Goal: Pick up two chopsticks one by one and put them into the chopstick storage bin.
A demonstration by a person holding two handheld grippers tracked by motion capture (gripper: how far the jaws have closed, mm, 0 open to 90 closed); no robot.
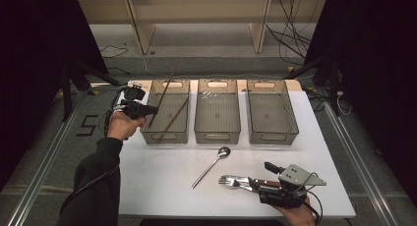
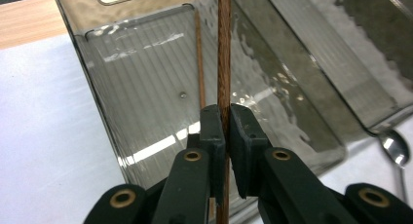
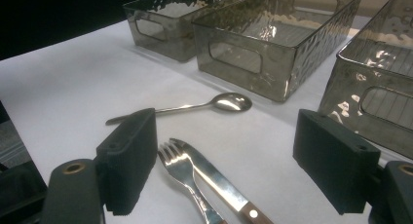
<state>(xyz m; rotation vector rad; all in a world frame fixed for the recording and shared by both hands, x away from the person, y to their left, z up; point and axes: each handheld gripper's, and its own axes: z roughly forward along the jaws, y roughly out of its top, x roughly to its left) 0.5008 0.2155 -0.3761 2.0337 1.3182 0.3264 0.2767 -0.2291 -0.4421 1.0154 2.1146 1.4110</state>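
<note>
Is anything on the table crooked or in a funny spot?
One chopstick, pinched in the left tongs, tilts up out of the left bin past its far rim. The other chopstick lies flat inside. Nothing looks spilled or broken.

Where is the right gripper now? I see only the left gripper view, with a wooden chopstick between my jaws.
Observer: The right gripper is open at the near right edge of the table, over a fork and a table knife.
Operator: Do the other two bins hold anything?
Observer: No cutlery lies in the middle bin or the right bin.
Operator: How far does my chopstick reach?
Observer: The wooden chopstick rises past the far rim of the left bin.
</note>
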